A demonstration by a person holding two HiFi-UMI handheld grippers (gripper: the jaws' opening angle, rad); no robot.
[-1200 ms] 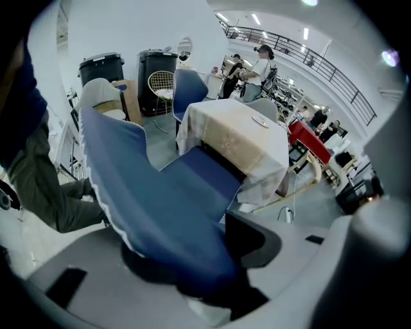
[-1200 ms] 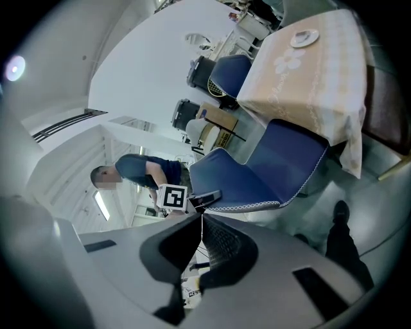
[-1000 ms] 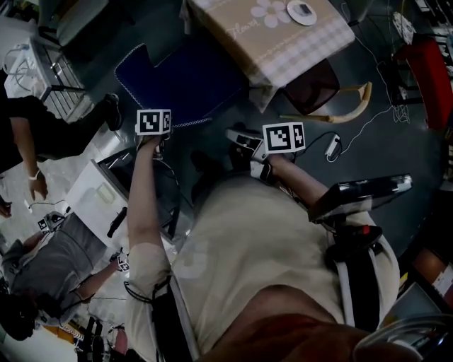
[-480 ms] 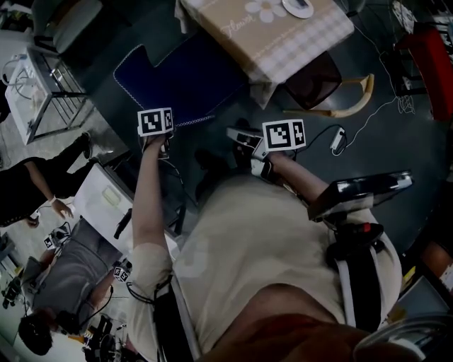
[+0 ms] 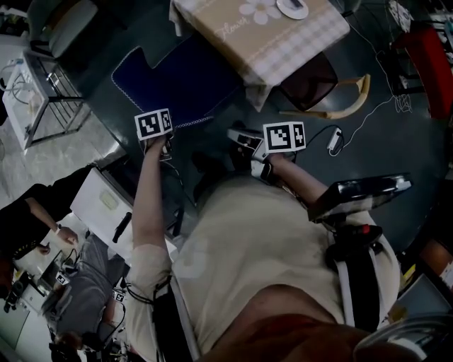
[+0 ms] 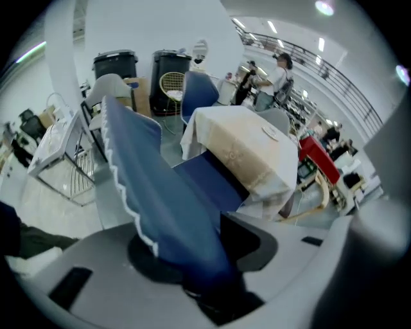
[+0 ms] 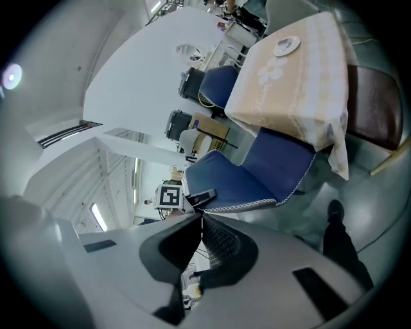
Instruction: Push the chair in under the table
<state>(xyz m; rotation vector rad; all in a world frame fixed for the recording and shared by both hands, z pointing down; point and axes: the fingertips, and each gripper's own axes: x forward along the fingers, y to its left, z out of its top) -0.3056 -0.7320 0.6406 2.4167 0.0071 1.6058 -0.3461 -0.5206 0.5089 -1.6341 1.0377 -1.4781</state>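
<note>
The cloth-covered table [image 5: 297, 42] is seen up top, and the blue chair [image 5: 184, 81] is parked right against it, the front of the seat tucked under the cloth edge. The chair's back is clamped in the left gripper [image 6: 199, 250], whose jaws have just been closing on it. The right gripper [image 7: 200, 218] is kept pinched closed on nothing, off the chair. A small white plate [image 5: 291, 7] is set on the table.

The desk [image 5: 311, 32] runs off the head view's top edge; its cloth [image 5: 258, 85] hides part of the brown chair [image 5: 315, 81]; the back of the blue chair [image 6: 160, 193] blurs low in the left gripper view.
</note>
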